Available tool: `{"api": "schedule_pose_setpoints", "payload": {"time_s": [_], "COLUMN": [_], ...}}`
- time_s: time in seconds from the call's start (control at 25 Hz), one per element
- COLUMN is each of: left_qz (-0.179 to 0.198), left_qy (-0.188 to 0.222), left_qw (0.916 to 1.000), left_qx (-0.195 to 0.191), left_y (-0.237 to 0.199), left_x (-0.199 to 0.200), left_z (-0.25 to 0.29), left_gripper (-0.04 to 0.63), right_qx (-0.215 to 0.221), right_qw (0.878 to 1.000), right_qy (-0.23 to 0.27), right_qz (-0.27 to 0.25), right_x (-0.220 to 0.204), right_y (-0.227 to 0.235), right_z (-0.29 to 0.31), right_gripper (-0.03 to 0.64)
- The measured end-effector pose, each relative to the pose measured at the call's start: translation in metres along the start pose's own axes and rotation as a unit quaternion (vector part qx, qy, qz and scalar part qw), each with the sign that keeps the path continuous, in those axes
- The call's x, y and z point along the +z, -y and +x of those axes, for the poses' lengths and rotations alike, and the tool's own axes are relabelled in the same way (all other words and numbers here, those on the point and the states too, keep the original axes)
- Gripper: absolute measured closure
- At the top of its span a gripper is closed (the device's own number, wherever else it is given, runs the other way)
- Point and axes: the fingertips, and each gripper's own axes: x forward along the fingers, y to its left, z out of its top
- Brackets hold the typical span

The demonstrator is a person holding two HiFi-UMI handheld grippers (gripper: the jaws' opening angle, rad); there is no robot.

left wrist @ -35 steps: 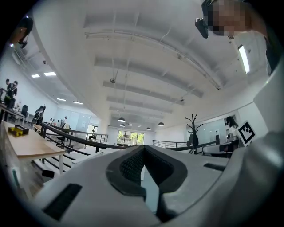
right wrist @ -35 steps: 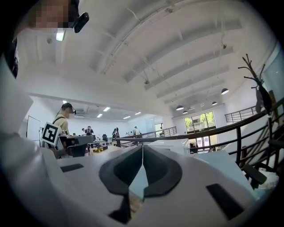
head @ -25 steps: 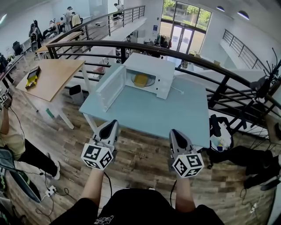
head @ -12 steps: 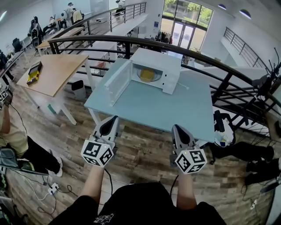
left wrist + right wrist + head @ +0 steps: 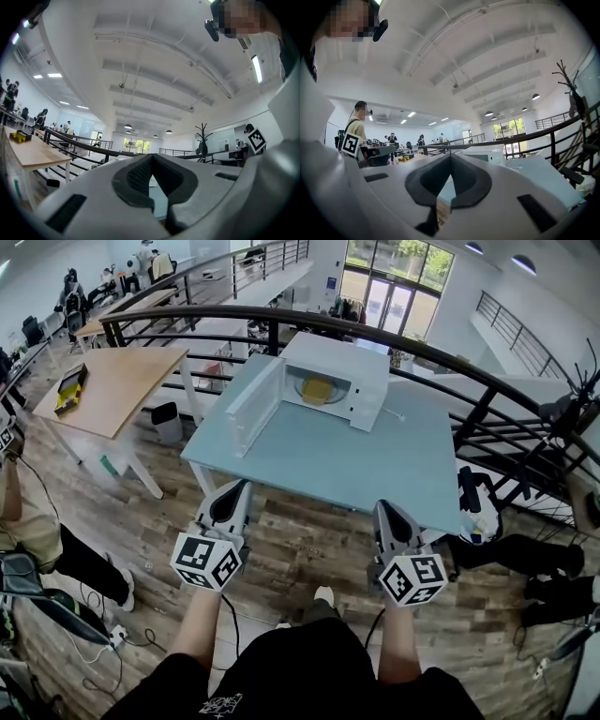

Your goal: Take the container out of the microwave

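Low in the head view, the left gripper (image 5: pixel 231 493) and the right gripper (image 5: pixel 385 512) are held side by side above the wood floor (image 5: pixel 302 538). Both are clenched on nothing, jaw tips meeting, and they point toward the near edge of the pale blue table (image 5: pixel 361 467). At the table's far side, upper centre of the frame, the white microwave (image 5: pixel 339 358) stands with its door (image 5: pixel 251 407) swung open to the left. The yellow container (image 5: pixel 317 388) sits inside the oven, well apart from both grippers and slightly nearer the left one's line.
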Motion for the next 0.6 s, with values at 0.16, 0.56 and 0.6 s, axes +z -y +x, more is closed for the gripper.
{"api": "schedule_pose_setpoints", "payload": {"time_s": [0.16, 0.56, 0.6], "left_qz": [-0.001, 0.002, 0.002], "left_qy": [-0.006, -0.013, -0.014], "left_qw": [1.0, 0.9999, 0.9998], "left_qx": [-0.002, 0.009, 0.011], "left_y": [0.002, -0.008, -0.011], "left_x": [-0.008, -0.017, -0.019], "left_z": [0.006, 0.045, 0.052], "left_gripper": [0.588, 0.588, 0.588], "right_qx": [0.005, 0.025, 0.027], "right_qw": [1.0, 0.999, 0.999], "right_qy": [0.005, 0.002, 0.002], "right_qz": [0.014, 0.027, 0.028], "right_x": [-0.002, -0.007, -0.007], "right_y": [0.004, 0.035, 0.04], "right_z": [0.004, 0.047, 0.054], "right_gripper": [0.611, 0.611, 0.611]}}
